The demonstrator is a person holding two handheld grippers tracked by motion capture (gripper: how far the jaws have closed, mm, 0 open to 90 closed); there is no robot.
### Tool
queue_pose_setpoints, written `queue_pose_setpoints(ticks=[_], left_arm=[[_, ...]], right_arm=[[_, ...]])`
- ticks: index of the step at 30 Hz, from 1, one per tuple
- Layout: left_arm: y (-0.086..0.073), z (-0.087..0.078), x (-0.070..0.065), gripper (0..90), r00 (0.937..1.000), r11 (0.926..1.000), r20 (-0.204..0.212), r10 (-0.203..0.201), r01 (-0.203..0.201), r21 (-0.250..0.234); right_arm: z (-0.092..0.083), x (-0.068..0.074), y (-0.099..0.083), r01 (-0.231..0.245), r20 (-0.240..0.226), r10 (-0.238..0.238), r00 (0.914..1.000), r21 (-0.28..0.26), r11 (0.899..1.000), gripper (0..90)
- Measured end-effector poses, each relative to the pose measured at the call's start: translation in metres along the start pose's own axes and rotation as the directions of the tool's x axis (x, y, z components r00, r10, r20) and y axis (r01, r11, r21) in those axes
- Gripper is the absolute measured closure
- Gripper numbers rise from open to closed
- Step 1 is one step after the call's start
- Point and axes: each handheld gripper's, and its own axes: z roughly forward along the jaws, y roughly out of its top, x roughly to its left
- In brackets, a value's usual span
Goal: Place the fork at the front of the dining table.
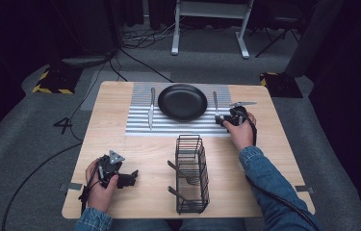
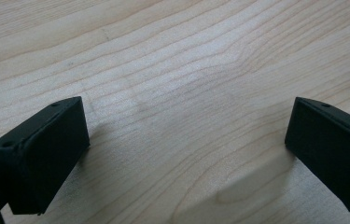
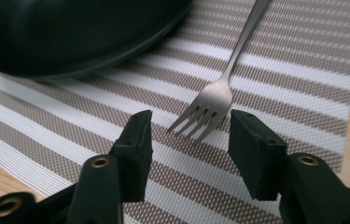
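From the high view I see my right claw [image 1: 224,119] out on the striped placemat [image 1: 178,126], just right of the black plate [image 1: 182,101], with a fork [image 1: 215,102] lying on the mat between the plate and the claw and its tines toward me. A knife [image 1: 151,108] lies on the mat to the plate's left. My left claw [image 1: 129,178] rests low on the bare wooden surface [image 1: 274,159], near the front left corner, well apart from the place setting. A black wire basket [image 1: 191,174] stands between my two hands, with the handles of more cutlery [image 1: 183,174] poking out of it.

In the left gripper view, my left claw [image 2: 186,154] stands wide, its two black jaws far apart over plain wood grain, nothing between them.

In the right gripper view, my right claw [image 3: 189,140] is partly spread, its jaws clear of the metal. The fork [image 3: 214,95] lies flat on the placemat [image 3: 280,93] with its tines pointing into the gap between the jaws, just ahead of their tips and untouched. The rim of the plate [image 3: 70,37] sits on the mat at upper left, close beside the fork's handle.
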Motion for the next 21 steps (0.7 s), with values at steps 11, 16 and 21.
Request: queue_pose_setpoints(ticks=[11,16,21], left_arm=[[0.000,0.000,0.000,0.0,1.0000,1.0000,0.000,0.000,0.000,0.000],[0.000,0.000,0.000,0.0,1.0000,1.0000,0.001,0.001,-0.001,0.000],[0.000,0.000,0.000,0.0,1.0000,1.0000,0.001,0.000,0.000,0.000]], right_arm=[[-0.032,-0.006,0.005,0.049,0.016,-0.049,0.9987,-0.043,0.998,40.6],[-0.052,-0.003,-0.001,0.098,0.010,-0.098,0.9952,-0.053,0.994,40.0],[-0.064,-0.001,-0.007,0.097,-0.003,-0.097,0.9953,-0.061,0.993,39.7]])
